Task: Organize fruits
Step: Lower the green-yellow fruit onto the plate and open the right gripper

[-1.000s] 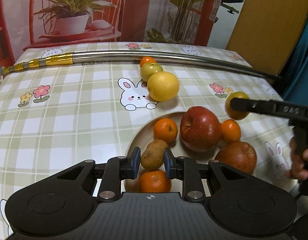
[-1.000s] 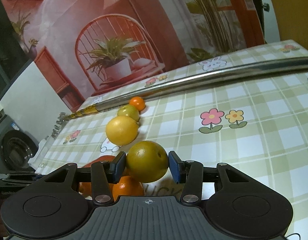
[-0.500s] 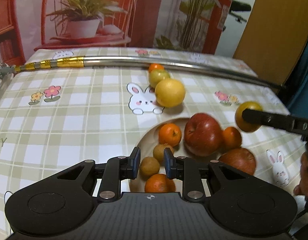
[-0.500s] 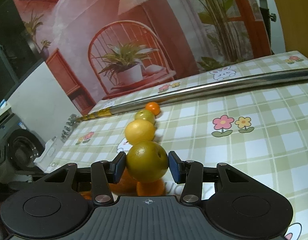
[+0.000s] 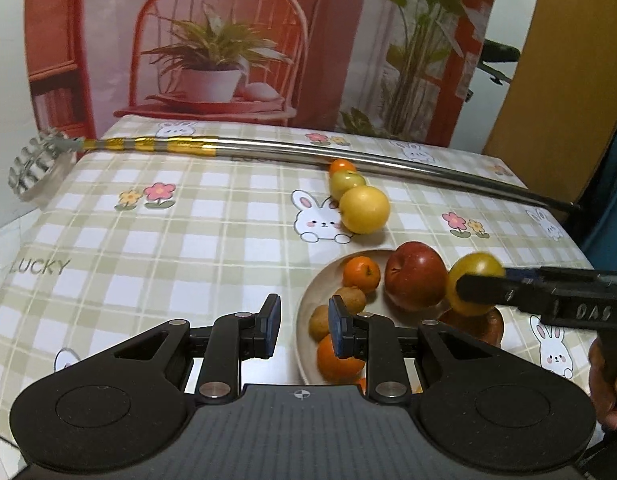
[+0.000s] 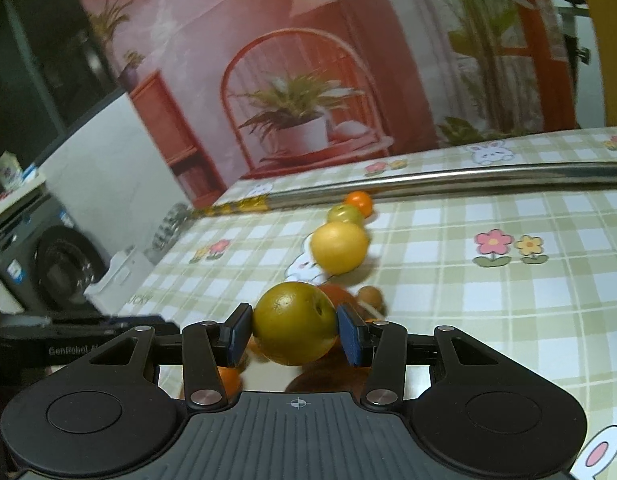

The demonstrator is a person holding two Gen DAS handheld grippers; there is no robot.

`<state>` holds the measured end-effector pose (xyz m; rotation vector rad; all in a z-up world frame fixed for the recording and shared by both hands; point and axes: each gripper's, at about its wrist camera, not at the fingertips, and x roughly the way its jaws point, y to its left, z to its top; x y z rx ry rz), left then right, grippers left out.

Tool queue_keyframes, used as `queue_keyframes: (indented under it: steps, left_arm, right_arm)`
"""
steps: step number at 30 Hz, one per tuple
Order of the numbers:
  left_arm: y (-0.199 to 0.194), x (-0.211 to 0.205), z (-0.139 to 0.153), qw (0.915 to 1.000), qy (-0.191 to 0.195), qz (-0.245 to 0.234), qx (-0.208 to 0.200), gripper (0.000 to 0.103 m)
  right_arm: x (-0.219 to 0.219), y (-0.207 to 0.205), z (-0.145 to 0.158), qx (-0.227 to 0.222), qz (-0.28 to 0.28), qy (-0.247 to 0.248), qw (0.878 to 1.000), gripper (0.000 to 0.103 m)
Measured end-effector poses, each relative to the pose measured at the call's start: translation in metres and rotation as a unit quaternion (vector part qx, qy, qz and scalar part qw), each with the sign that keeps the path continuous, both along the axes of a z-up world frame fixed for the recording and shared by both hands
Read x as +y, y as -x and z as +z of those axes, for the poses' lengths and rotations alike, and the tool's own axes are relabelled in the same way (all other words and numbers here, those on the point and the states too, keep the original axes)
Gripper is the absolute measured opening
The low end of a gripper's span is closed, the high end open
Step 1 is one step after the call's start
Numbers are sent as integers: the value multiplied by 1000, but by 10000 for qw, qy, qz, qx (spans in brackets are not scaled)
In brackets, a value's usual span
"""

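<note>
Fruits sit in two places: a row of three on the checked surface (image 5: 156, 248) and a pile on the plate (image 5: 308, 312). The row has a small orange (image 5: 342, 165), a green fruit (image 5: 347, 182) and a big yellow fruit (image 5: 364, 209), all touching in a line that runs up to the long metal pole (image 5: 388, 160). The right gripper (image 6: 294, 330) has its fingers clamped on a green-yellow fruit (image 6: 293, 323), held up in the air above the plate. The left gripper (image 5: 302, 326) has its fingers apart, with nothing between them, low beside the plate's left rim.

It looks like this fruit should join the row, just next to the big yellow fruit. To do that well, the right gripper should come down slowly until the fruit rests on the surface, and only then let go. Round fruit rolls, so a drop could knock the row apart. The left gripper should keep out of the way.
</note>
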<state>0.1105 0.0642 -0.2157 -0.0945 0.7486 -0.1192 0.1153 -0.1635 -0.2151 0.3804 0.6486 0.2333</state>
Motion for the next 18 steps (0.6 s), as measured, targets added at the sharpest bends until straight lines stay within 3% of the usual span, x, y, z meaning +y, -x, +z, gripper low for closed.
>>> queue_keyframes:
  steps: [7, 11, 15, 18]
  left_arm:
    - [14, 17, 1, 9995, 244, 203, 30, 28]
    - [19, 23, 3, 9991, 348, 259, -29, 29]
    - [19, 23, 2, 9992, 272, 283, -41, 39]
    - [20, 24, 2, 9993, 243, 276, -66, 39]
  right_arm:
    - [40, -4, -1, 290, 512, 484, 9971, 43]
    - [66, -10, -1, 436, 822, 1025, 9904, 43]
    - [84, -15, -4, 626, 1074, 1378, 9826, 43]
    - [90, -18, -8, 765, 1141, 1507, 9790, 43]
